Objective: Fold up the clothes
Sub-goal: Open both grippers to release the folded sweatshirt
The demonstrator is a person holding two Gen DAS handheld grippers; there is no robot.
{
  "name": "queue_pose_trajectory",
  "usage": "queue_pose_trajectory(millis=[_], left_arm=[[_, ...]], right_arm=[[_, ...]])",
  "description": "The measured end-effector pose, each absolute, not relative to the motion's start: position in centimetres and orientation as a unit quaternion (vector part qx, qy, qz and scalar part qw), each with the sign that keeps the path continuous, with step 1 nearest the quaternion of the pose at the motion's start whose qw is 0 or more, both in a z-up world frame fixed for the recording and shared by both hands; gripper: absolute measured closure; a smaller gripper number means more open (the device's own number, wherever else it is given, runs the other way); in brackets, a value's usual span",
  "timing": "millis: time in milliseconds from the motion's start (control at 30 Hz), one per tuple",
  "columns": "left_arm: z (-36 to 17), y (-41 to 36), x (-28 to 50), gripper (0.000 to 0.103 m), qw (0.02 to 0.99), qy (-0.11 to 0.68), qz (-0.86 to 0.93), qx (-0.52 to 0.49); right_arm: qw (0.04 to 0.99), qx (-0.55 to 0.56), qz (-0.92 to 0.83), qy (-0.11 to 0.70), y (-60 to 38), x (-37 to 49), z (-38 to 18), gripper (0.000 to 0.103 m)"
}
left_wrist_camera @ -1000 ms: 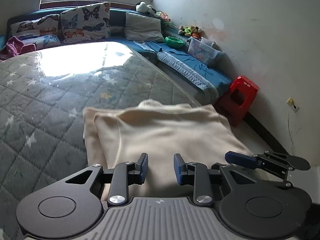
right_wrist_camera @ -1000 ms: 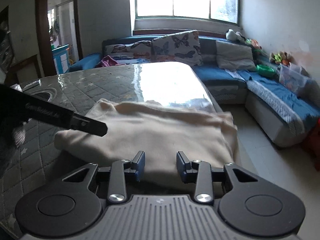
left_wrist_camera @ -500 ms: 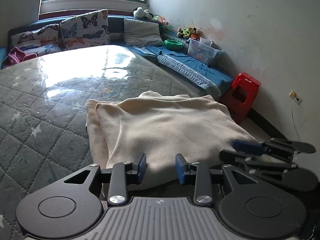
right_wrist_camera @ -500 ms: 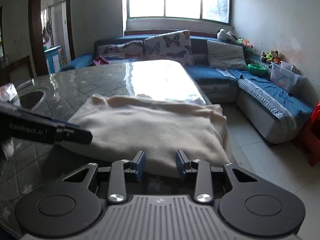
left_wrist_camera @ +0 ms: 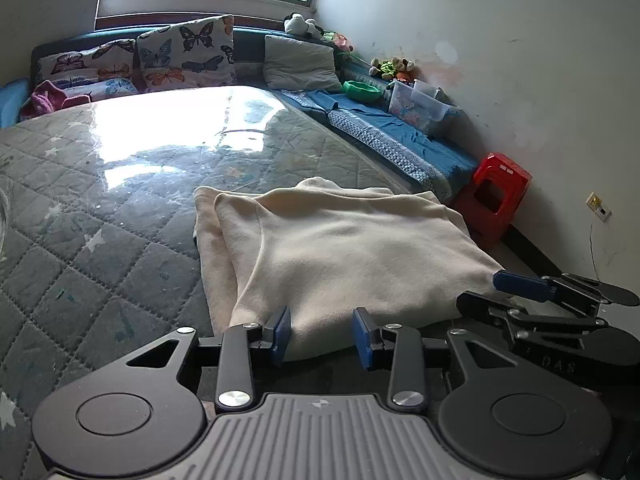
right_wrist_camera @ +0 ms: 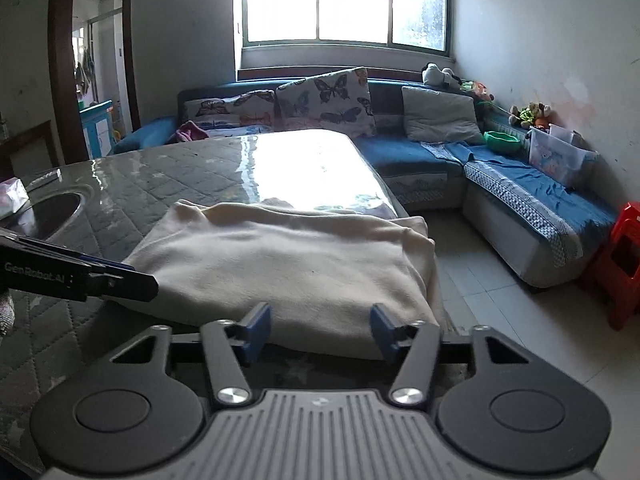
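Note:
A cream garment [left_wrist_camera: 344, 248] lies folded in a thick rectangle near the front right corner of the quilted grey table [left_wrist_camera: 80, 216]. It also shows in the right wrist view [right_wrist_camera: 280, 260]. My left gripper [left_wrist_camera: 322, 336] is open and empty just before the garment's near edge. My right gripper [right_wrist_camera: 320, 330] is open wide and empty before the same edge, further right. The right gripper also shows at the right of the left wrist view [left_wrist_camera: 532, 300], and the left gripper's fingers [right_wrist_camera: 116, 276] reach in from the left of the right wrist view.
A blue corner sofa [right_wrist_camera: 520, 184] with butterfly cushions [left_wrist_camera: 184, 56] runs behind and right of the table. A red plastic stool [left_wrist_camera: 496, 200] stands on the floor by the wall. A clear storage box [left_wrist_camera: 420, 108] and green bowl [left_wrist_camera: 362, 90] sit on the sofa.
Both grippers have drawn back from over the garment to just before its near edge. The right gripper's jaws have opened wider. The garment has stayed in place.

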State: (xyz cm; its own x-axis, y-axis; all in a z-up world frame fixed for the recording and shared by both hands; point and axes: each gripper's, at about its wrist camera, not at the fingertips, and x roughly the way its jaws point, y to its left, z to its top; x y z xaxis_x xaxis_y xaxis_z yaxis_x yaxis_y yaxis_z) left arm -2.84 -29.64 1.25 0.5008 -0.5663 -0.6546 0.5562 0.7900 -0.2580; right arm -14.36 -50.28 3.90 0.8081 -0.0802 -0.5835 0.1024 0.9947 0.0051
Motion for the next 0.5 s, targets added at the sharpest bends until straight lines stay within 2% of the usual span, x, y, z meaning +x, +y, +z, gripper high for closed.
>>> queue_pose_trajectory(millis=[133,500], left_arm=[[1.4,-29.4,-3.2,0.058,0.867,0.380,-0.322,-0.006],[1.7,-28.4,-4.0,0.044,0.871,0.375,-0.318,-0.002]], right_arm=[[0.951,0.019,-0.047,0.305,-49.7,-14.5,3.9,0.024],[0.952,0.017,-0.054,0.302,-48.5,-15.4,4.3,0.014]])
